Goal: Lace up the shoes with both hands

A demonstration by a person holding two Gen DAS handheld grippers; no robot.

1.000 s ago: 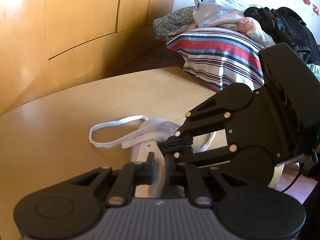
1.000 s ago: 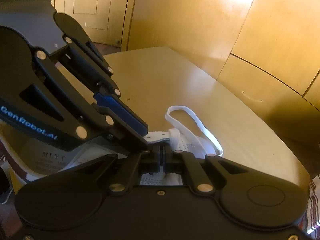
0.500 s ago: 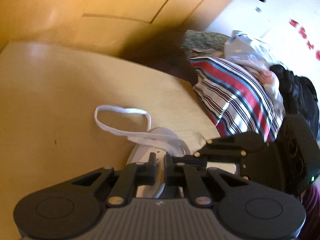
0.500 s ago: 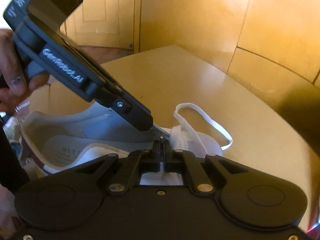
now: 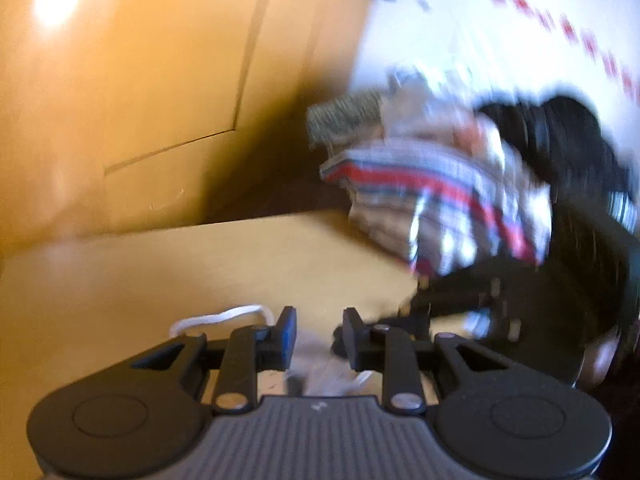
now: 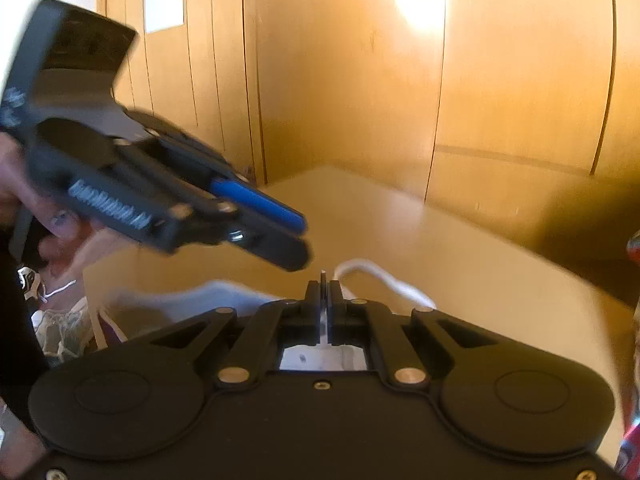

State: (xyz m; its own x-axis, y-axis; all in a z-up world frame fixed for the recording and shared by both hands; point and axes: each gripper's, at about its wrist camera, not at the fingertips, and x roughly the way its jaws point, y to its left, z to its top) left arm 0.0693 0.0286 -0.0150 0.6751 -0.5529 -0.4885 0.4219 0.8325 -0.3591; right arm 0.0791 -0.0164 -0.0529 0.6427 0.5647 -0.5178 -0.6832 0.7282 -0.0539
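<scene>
A white shoe [image 6: 224, 296] lies on the wooden table [image 5: 200, 264], mostly hidden under both grippers. Its white lace [image 5: 224, 316] loops out to the left in the left wrist view and also shows in the right wrist view [image 6: 384, 280]. My left gripper [image 5: 320, 332] is open above the shoe, with nothing between its fingers; it also shows raised in the right wrist view [image 6: 292, 240]. My right gripper [image 6: 323, 292] is shut on a thin strip of white lace. It shows blurred in the left wrist view [image 5: 460, 312].
A pile of clothes with a striped cloth [image 5: 440, 200] lies beyond the table's far right edge. Wooden wardrobe panels [image 6: 520, 80] stand behind the table. A hand [image 6: 60, 232] holds the left gripper's handle.
My left gripper has opened, let go of the lace and lifted away from the shoe. My right gripper stays shut on the lace. Both views are motion blurred now.
</scene>
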